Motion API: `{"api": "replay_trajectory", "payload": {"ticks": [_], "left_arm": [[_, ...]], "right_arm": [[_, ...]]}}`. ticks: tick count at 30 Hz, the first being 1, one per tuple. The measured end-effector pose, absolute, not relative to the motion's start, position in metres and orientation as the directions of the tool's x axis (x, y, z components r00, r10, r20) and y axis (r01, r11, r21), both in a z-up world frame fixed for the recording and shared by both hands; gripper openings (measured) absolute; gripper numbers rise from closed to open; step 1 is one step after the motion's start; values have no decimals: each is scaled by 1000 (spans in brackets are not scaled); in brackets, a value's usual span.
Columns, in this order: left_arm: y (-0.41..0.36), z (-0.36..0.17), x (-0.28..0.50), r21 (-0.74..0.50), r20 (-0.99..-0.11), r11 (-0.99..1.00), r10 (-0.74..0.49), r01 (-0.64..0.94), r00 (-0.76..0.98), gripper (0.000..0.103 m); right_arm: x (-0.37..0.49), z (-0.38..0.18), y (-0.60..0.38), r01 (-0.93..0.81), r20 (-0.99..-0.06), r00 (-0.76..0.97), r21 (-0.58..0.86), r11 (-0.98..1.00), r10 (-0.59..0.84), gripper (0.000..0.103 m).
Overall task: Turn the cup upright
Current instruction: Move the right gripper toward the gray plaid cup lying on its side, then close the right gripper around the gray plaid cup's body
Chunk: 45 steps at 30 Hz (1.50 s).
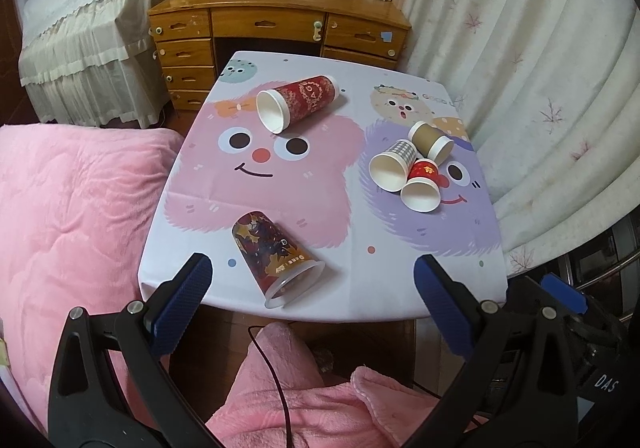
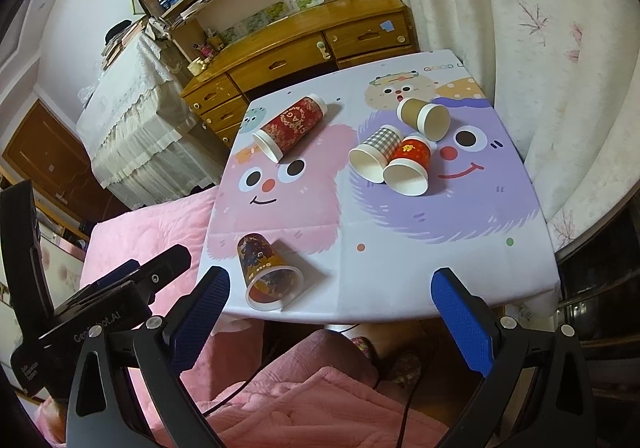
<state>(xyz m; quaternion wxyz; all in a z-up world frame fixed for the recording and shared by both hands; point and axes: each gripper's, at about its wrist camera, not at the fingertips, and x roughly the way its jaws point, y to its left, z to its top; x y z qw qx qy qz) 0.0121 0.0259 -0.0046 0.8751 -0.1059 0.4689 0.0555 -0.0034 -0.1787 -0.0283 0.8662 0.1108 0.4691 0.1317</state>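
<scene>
- Cups lie on their sides all over the cartoon-print cloth of the surface; none stands upright.
- Nearest me is the star-patterned cup, tipped over at the near edge of the surface, its clear-rimmed mouth toward me and its base pointing away (in the right wrist view it sits just ahead of my right gripper's left finger).
- Farther back on the pink monster print lies the tall red cup, white mouth turned to the left front.
- Over on the purple monster print three small cups cluster together: the checked cup, the small red cup touching it, and the brown cup just behind both.
- My left gripper hangs off the near edge of the surface with its blue-padded fingers spread wide, holding nothing.
- My right gripper hovers likewise before the near edge, fingers wide apart and bare; the star-patterned cup lies between them in that view but is not touched.
- Behind the surface stands a wooden desk, with a pale curtain to the right and a pink blanket to the left.
</scene>
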Motion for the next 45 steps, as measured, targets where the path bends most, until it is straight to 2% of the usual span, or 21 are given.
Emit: {"api": "replay_trajectory", "payload": {"ticks": [22,30,38,45], "left_arm": [[48,2,68,-142,-822,989,-96,-39,561,100],[68,-1,93,-191,-831,981,-181,37,526,100],[59,-9,119,-212,-853,973,-231,94,468,100],[33,-14,148,-199,-860,979,-195,41,471,100]], "right_arm": [[41,-31,-154,-52,-803,524,303,952,284,102],[56,-21,-116,-68,-807,553,201,977,205,102],[76,-10,-119,-91,-807,582,62,994,104,102],[115,-5,-149,-218,-799,596,-68,974,78,102]]}}
